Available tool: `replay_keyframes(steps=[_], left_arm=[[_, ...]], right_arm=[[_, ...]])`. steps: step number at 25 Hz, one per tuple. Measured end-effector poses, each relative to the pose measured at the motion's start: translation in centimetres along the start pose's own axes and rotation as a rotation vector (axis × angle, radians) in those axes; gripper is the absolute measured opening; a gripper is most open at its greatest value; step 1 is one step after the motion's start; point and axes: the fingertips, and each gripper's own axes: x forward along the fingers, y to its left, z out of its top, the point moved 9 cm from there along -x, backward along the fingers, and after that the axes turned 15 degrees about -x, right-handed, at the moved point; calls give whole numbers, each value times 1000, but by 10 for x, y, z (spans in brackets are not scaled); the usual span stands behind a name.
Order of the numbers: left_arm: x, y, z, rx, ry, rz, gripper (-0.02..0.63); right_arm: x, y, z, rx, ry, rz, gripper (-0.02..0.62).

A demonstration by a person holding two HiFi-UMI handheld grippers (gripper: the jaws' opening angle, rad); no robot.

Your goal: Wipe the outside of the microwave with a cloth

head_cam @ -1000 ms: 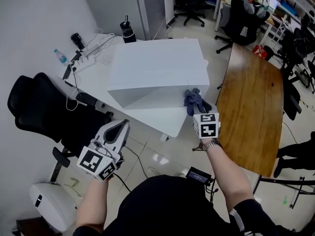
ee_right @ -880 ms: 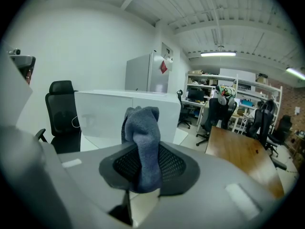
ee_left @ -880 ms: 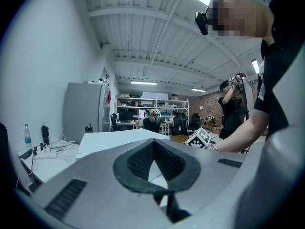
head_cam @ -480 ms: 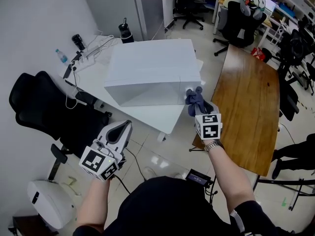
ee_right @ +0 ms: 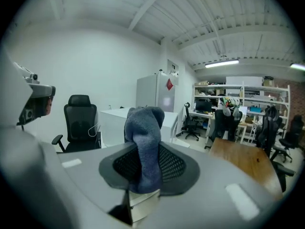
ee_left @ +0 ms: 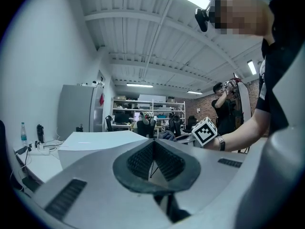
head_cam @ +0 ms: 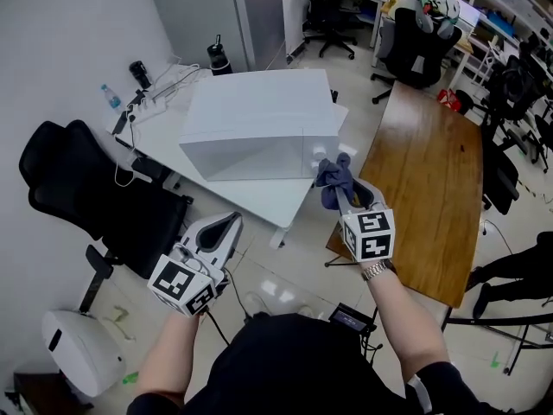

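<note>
The microwave (head_cam: 259, 119) is a plain white box on a white table (head_cam: 168, 141), seen ahead in the head view. My right gripper (head_cam: 344, 197) is shut on a blue-grey cloth (head_cam: 333, 178), which bunches up above its jaws just in front of the microwave's near right corner. In the right gripper view the cloth (ee_right: 144, 142) hangs between the dark pads, with the microwave (ee_right: 113, 123) behind it. My left gripper (head_cam: 226, 226) is held low to the left over the floor, shut on nothing. In the left gripper view its pads (ee_left: 138, 160) meet, and the microwave (ee_left: 95, 140) lies beyond.
A black office chair (head_cam: 95, 197) stands left of the white table. A water bottle (head_cam: 109, 96), cables and a dark flask (head_cam: 218, 56) sit at the table's far side. A wooden table (head_cam: 423, 171) runs along the right. A white round base (head_cam: 73, 353) is on the floor at the lower left.
My right gripper has risen with the cloth and now shows against the microwave's near right corner. My left gripper has shifted a little to the right. The whole view has moved with the person.
</note>
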Motion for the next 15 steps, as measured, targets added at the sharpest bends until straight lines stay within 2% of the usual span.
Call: replay_keyframes(steps=[15], left_arm=[[-1, -45, -9, 14, -35, -6, 5]], right_arm=[[-72, 22, 39, -72, -155, 104, 98]])
